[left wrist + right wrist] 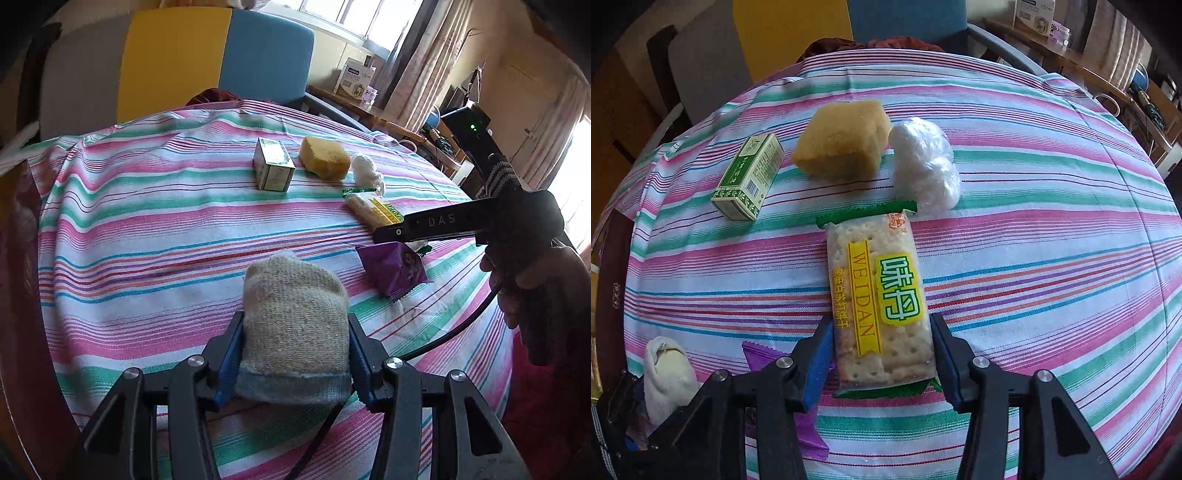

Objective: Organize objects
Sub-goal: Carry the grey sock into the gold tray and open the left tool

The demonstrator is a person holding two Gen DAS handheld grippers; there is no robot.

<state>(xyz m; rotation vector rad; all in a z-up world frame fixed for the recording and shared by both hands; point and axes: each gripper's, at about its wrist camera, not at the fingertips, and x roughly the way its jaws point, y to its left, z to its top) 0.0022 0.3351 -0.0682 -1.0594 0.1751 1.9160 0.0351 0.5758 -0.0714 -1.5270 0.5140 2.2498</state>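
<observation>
My left gripper [295, 315] is shut on a rolled beige sock [295, 314], held just above the striped tablecloth [147, 221]. In the right wrist view my right gripper [881, 317] is shut on a clear cracker packet [879, 295] with yellow and green print, its blue pads [823, 350] pressing the packet's long sides. The packet lies flat on the cloth. A purple snack packet [764, 354] lies just left of it and shows in the left view as well [395, 269]. Farther back sit a green box [750, 177], a yellow sponge [842, 140] and a white plastic bundle [923, 162].
A dark red box [18, 277] stands at the table's left edge. A grey, yellow and blue chair back [221, 55] rises behind the table. A wooden desk with cartons [354, 79] stands at the back right. A person's hand [535, 288] holds the right gripper's handle.
</observation>
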